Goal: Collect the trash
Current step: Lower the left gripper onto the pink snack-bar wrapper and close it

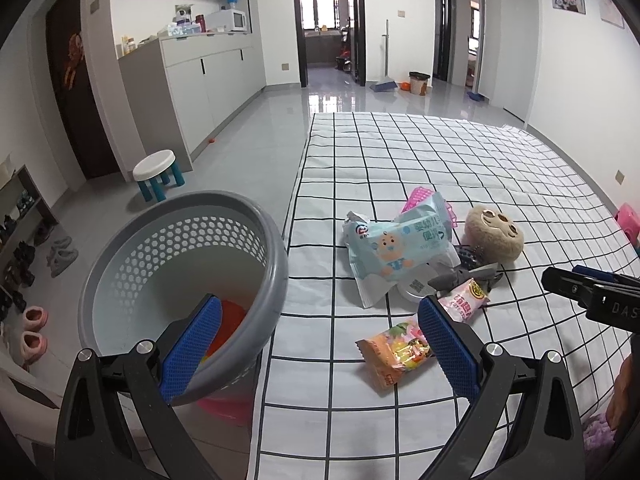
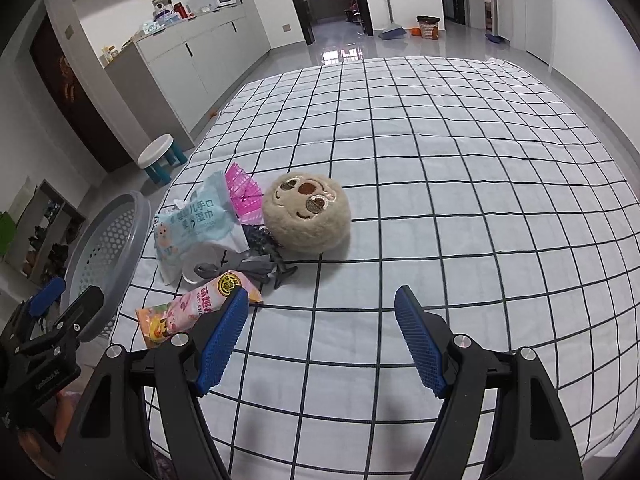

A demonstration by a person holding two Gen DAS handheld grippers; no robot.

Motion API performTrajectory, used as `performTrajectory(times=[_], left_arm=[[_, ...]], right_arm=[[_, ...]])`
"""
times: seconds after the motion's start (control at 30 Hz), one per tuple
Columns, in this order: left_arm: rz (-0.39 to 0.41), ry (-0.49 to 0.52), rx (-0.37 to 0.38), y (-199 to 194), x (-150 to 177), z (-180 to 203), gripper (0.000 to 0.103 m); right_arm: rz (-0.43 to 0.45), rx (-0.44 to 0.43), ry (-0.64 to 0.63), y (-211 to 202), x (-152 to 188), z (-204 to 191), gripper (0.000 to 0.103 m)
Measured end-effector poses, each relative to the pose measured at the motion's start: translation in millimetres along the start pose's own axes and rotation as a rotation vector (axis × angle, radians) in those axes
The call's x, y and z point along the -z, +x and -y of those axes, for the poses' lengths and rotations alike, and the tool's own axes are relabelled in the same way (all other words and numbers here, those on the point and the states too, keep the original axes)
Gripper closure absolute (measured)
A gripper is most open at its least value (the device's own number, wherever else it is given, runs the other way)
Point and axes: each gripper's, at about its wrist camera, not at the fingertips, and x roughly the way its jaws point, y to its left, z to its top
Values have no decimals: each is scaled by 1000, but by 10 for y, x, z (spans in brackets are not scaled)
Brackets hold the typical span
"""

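My left claw (image 1: 320, 344) stands wide open and empty, one pad over the mouth of the grey basket (image 1: 276, 264), the other above the orange snack wrapper (image 1: 394, 354); my right claw (image 2: 322, 338) is likewise wide open with nothing between its pads, poised over bare checked sheet near the bed's (image 2: 460, 168) front edge. The trash lies clustered by the bed's left edge: the orange wrapper, a pink sachet (image 2: 208, 306), a blue wet-wipe packet (image 2: 192, 228); mixed among them are a plush toy head (image 2: 308, 216), a grey toy shark (image 2: 256, 268) and a pink ruffled item (image 2: 242, 192). The basket sits just beside that left edge, judged so placed that wrappers travel only a short way. Hidden or unclear: the basket's contents, save something orange-red at the bottom; a white round object under the wipes, mostly covered; the pink ruffle's nature; whether the wipe packet is empty cannot be told.
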Motion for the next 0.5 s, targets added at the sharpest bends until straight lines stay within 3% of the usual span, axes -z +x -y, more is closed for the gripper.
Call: performTrajectory(times=[0.5], left_arm=[[-66,105,98,204,140,338,6]], right_arm=[[-6,-49,60,-25,-34,91,31]])
